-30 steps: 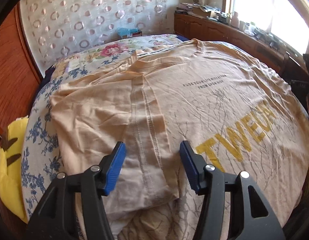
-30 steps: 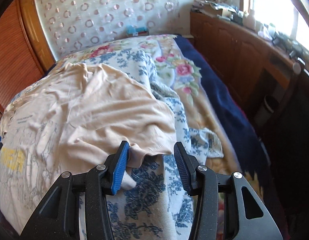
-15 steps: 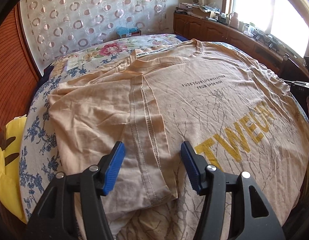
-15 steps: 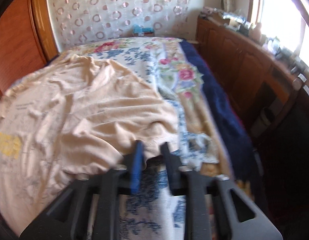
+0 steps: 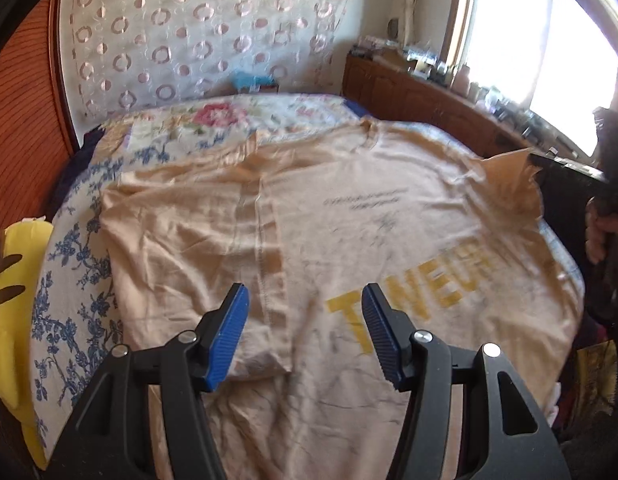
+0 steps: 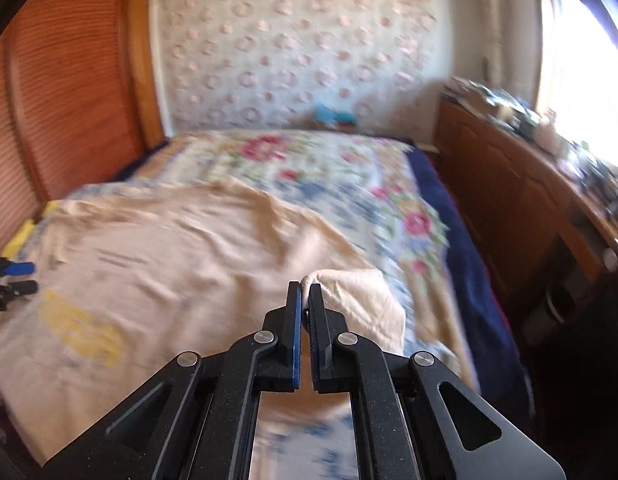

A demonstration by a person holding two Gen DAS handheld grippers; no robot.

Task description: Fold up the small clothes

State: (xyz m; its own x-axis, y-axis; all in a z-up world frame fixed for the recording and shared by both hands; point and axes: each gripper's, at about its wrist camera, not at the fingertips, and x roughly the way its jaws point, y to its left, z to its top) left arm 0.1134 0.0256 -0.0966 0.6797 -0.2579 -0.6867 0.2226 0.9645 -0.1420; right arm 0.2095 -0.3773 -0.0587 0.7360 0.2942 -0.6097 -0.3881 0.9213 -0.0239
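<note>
A: Item 1, peach cotton T-shirt w/ yellow block lettering [image 5: 309,240]. Where?

B: Spread flat on the floral blue-and-white bedspread [image 5: 69,272], covering most of the bed. L sleeve already folded in over the chest, hem seam running down the middle of the left wrist view.

A: Left gripper [image 5: 305,336]?

B: Blue pads spread, nothing between them, hovering over the folded sleeve near the lettering. Same gap as a sec ago.

A: Right gripper [image 6: 303,320]?

B: Pads pressed together, pinching the R sleeve edge; cloth bunches up over the tips. A sec ago those pads stood apart w/ the sleeve lying flat between them. Both views blurrier now than before.

A: What does one view give that the other doesn't?

B: Left wrist view: yellow plush cushion [image 5: 13,300] at the bed's L edge, and the lifted sleeve as a raised peak at far R. Right wrist view: dark navy blanket strip [image 6: 469,264] along the bed's R side, wooden cabinet [image 6: 509,208] beyond it, left gripper tiny at the L edge.

A: Edges, room?

B: Shirt's R edge near the bedspread edge; bare bedspread open beyond the collar toward the curtain w/ circle pattern [image 5: 197,40]. Wooden headboard [image 6: 69,100] on the L.
</note>
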